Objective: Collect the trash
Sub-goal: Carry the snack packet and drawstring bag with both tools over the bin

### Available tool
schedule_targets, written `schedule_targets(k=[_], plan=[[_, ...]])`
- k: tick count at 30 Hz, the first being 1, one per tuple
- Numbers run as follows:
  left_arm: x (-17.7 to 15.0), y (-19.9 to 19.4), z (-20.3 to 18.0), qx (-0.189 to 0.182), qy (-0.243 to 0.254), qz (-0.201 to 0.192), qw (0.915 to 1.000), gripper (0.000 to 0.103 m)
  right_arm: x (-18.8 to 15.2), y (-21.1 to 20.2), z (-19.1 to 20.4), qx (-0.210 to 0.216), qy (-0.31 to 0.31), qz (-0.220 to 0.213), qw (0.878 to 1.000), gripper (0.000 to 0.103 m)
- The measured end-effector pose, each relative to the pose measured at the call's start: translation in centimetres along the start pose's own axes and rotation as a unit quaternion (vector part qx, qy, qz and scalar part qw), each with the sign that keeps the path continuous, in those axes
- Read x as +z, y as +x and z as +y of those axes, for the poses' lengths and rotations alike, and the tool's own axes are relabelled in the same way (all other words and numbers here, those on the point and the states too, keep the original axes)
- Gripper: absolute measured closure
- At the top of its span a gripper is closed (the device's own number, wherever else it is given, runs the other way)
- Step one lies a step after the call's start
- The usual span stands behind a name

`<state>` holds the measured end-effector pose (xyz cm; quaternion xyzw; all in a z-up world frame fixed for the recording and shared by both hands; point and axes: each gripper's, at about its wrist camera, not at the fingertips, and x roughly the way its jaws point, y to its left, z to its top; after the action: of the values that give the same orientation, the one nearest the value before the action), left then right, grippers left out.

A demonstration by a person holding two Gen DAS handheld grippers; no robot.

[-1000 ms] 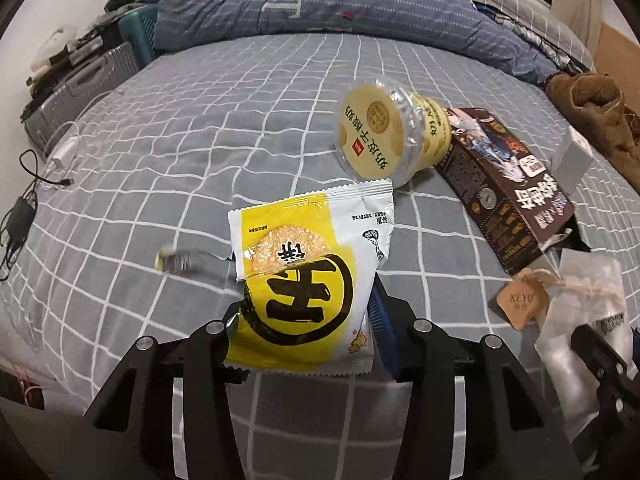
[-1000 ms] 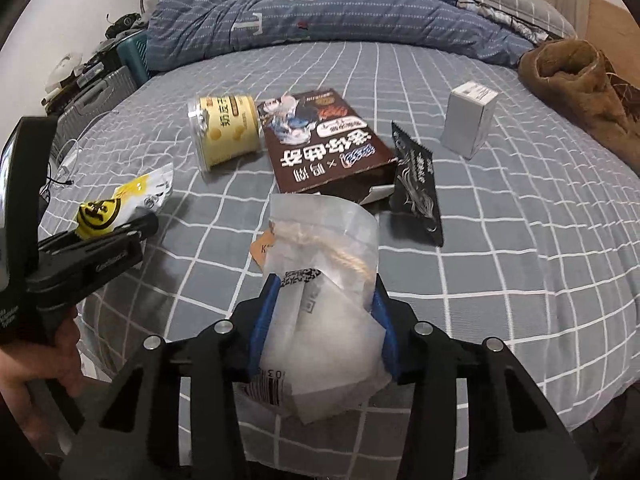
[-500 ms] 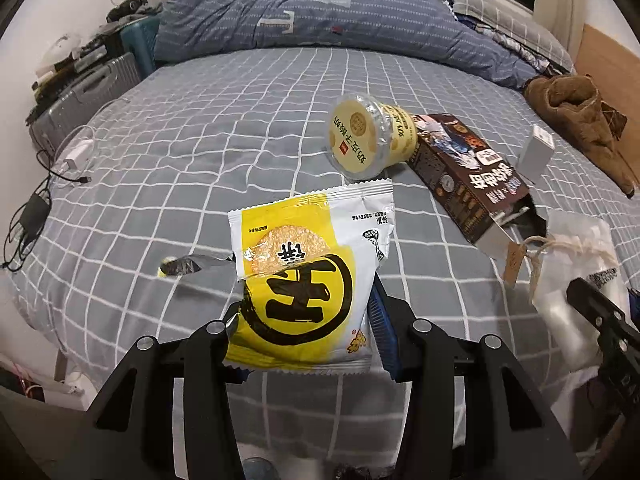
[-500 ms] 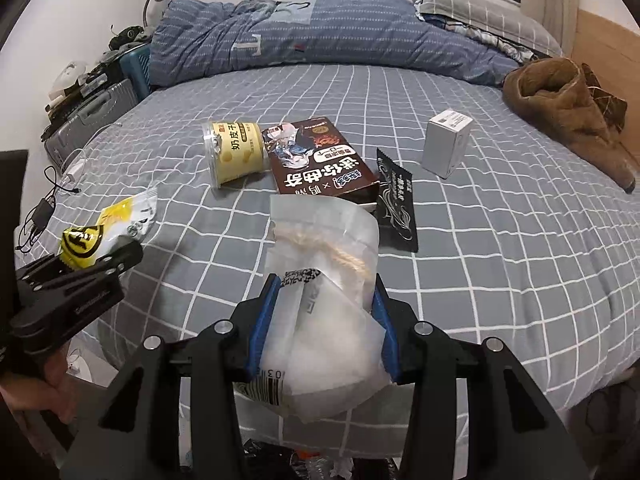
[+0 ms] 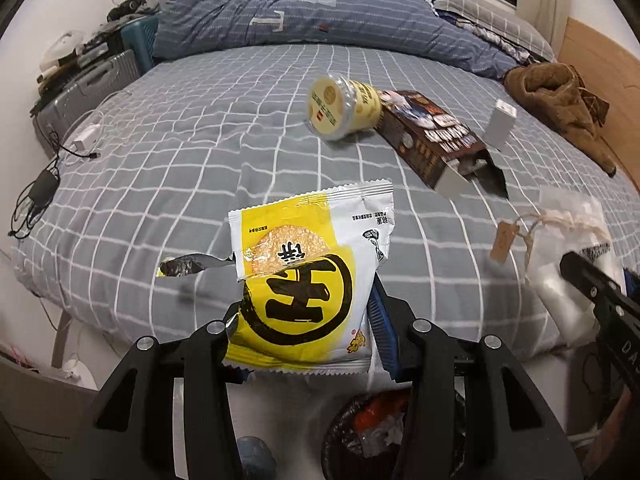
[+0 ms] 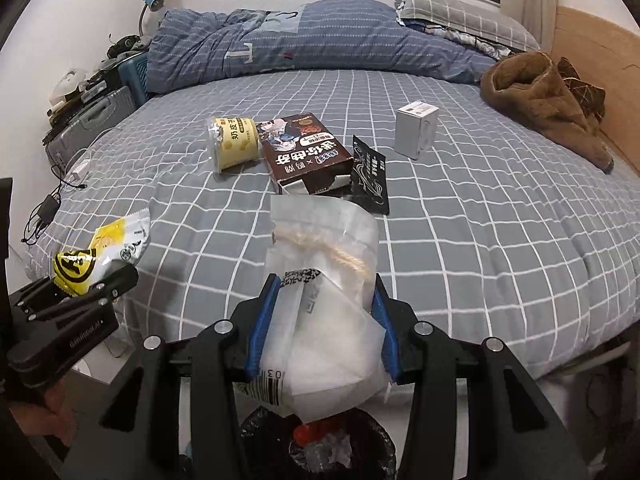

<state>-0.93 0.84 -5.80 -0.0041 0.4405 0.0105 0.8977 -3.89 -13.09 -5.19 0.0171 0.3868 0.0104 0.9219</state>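
Note:
My left gripper [image 5: 306, 320] is shut on a yellow and white snack wrapper [image 5: 308, 276], held up past the foot of the bed. My right gripper [image 6: 322, 320] is shut on a clear plastic bag [image 6: 324, 320] with a twine tie and a barcode label. Under both hangs a black-lined trash bin [image 6: 320, 446] with red and white scraps inside, also low in the left wrist view as the bin [image 5: 384, 436]. In the right wrist view the left gripper [image 6: 86, 286] with the wrapper [image 6: 100, 252] sits at the left edge. The bag [image 5: 568, 248] shows at the right of the left wrist view.
On the grey checked bed [image 6: 480, 220] lie a yellow cup [image 6: 234, 144], a brown box [image 6: 304, 156], a black sachet [image 6: 370, 176], a white box [image 6: 416, 128], a foil scrap [image 5: 184, 268]. A brown garment [image 6: 548, 100], a blue duvet [image 6: 304, 36], a suitcase [image 6: 88, 128].
Both grippers have pulled back from the bed and risen a little, each still holding its item. The bed's edge and the trash bin have come into view below them.

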Motion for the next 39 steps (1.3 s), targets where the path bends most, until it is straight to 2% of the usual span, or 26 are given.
schedule_targets(k=[8, 39], plan=[[-3.1, -1.4, -0.9, -0.006, 0.005, 0.008, 0.9999, 0.057, -1.9, -1.6, -0.3, -0.006, -0.002, 0.001, 1.0, 0.06], [-11.2, -4.3, -0.7, -0.017, -0.011, 0.049, 0.9986, 0.058, -9.9, -5.1, 0.1, -0.008, -0.005, 0.039, 0.999, 0.06]])
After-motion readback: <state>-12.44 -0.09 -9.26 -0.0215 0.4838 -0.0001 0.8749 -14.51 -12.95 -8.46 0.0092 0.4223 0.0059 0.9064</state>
